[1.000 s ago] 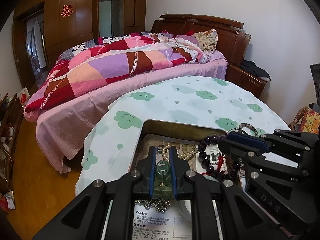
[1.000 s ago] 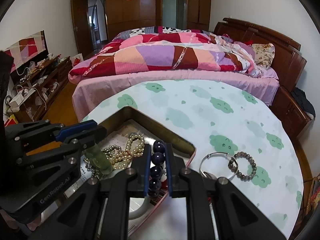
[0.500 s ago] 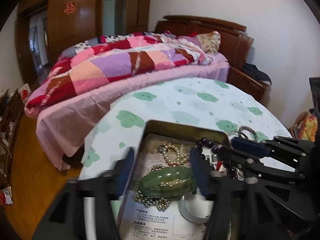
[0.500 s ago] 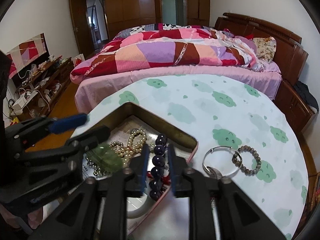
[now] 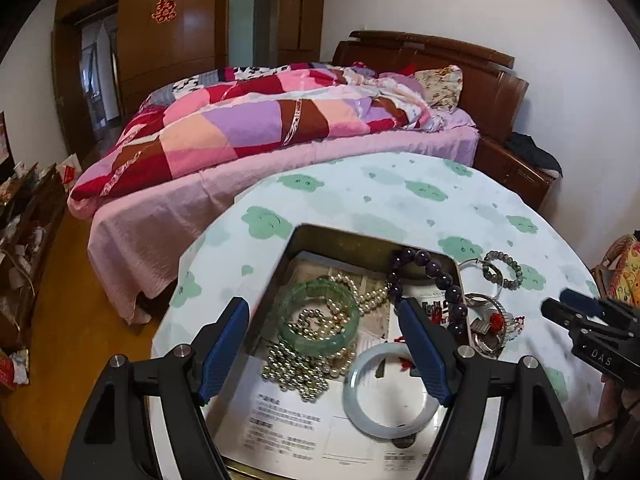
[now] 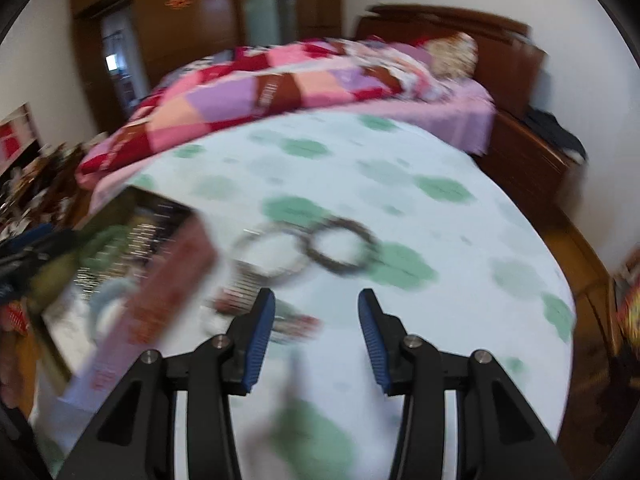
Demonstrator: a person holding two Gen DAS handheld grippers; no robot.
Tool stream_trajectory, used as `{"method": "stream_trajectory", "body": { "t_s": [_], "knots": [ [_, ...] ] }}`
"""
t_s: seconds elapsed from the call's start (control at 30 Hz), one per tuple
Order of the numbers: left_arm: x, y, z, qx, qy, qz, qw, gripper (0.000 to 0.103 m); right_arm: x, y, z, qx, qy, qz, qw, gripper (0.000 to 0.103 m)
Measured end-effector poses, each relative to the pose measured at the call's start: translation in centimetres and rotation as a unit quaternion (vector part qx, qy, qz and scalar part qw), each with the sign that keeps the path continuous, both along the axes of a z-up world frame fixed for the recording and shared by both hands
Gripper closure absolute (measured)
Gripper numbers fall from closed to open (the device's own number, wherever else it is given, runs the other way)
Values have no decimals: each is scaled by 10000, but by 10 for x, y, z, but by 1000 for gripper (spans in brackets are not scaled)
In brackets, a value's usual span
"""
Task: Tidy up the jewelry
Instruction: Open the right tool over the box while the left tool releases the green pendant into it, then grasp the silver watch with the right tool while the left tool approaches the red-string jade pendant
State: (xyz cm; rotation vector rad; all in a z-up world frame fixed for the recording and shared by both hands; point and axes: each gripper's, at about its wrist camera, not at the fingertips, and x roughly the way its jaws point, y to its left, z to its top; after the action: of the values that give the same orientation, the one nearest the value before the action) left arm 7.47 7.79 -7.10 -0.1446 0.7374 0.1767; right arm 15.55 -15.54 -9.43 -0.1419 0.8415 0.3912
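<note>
A metal tin [image 5: 344,238] sits on the round table. In it lie a green jade bracelet [image 5: 318,318], pearl strands [image 5: 372,294], small metal beads [image 5: 296,372] and a pale bangle [image 5: 390,390]. A dark purple bead bracelet [image 5: 434,272] drapes over the tin's right rim. My left gripper [image 5: 324,348] is open and empty above the tin. My right gripper [image 6: 316,332] is open and empty over the tablecloth. A silver bangle [image 6: 272,256] and a grey bead bracelet [image 6: 344,250] lie on the cloth ahead of it; that view is blurred.
The table has a white cloth with green clouds [image 5: 424,192]. More silver and red pieces [image 5: 494,324] lie just right of the tin. A bed with a patchwork quilt [image 5: 256,128] stands behind the table. Clutter lines the floor at left [image 5: 24,240].
My left gripper opened and dropped the green bracelet into the tin. My right gripper opened, let go of the purple beads and swung right over the table.
</note>
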Motion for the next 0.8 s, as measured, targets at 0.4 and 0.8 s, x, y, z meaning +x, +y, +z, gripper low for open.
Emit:
{"method": "stream_trajectory", "body": {
  "t_s": [0.4,0.8],
  "knots": [
    [1,-24,-5,38,176,0,9998,26,-2,11,-7,449,291,420,9977,56],
    [0,-23,-5,24,200,-21,9998,26,-1,44,-27,259,571,862,9943,85]
  ]
}}
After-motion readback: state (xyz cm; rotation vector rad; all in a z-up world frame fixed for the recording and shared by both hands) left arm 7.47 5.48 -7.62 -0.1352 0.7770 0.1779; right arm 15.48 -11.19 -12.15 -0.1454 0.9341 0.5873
